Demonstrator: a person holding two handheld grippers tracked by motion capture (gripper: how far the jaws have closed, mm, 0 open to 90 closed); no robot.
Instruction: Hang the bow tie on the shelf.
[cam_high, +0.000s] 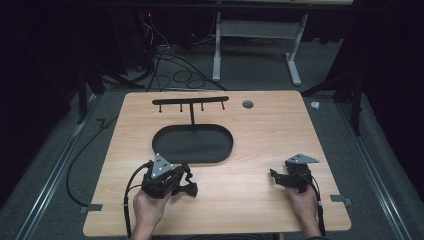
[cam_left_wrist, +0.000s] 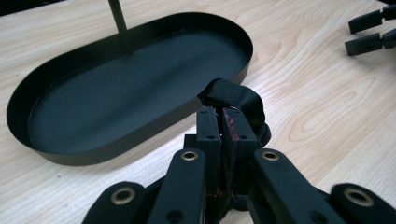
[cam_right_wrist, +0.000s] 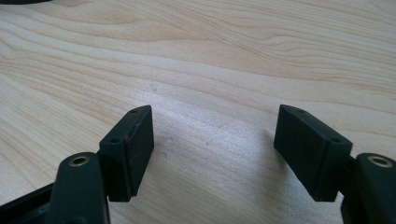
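My left hand (cam_high: 146, 207) sat at the near left of the table (cam_high: 260, 130), holding my left gripper (cam_high: 187, 187). Its jaws were pressed together on a black strap (cam_left_wrist: 232, 98), a folded loop of dark fabric sticking out past the jaw tips. In the high view the strap (cam_high: 188, 181) hung just right of the gripper body, low over the wood; couldn't tell if it touched the table. The grey three-cornered plate (cam_high: 161, 165) on top tilted toward the far side. A cable (cam_high: 129, 195) trailed back from it toward the near edge.

Just beyond the strap lay the black oval tray (cam_left_wrist: 28, 88), shallow-walled, its near rim close to my jaw tips but apart from them. In the high view the tray (cam_high: 226, 151) sat mid-table, with a thin post (cam_high: 192, 116) rising from its far side to a crossbar with small hooks (cam_high: 190, 101). A small round grommet (cam_high: 248, 104) sat in the table farther right, near the far edge.

My right hand (cam_high: 303, 199) was at the near right, well apart from the tray. My right gripper (cam_right_wrist: 213, 154) had its jaws spread wide, nothing between them, bare wood below. In the left gripper view, the right gripper's jaw tips (cam_left_wrist: 369, 31) showed at the far right, also apart.
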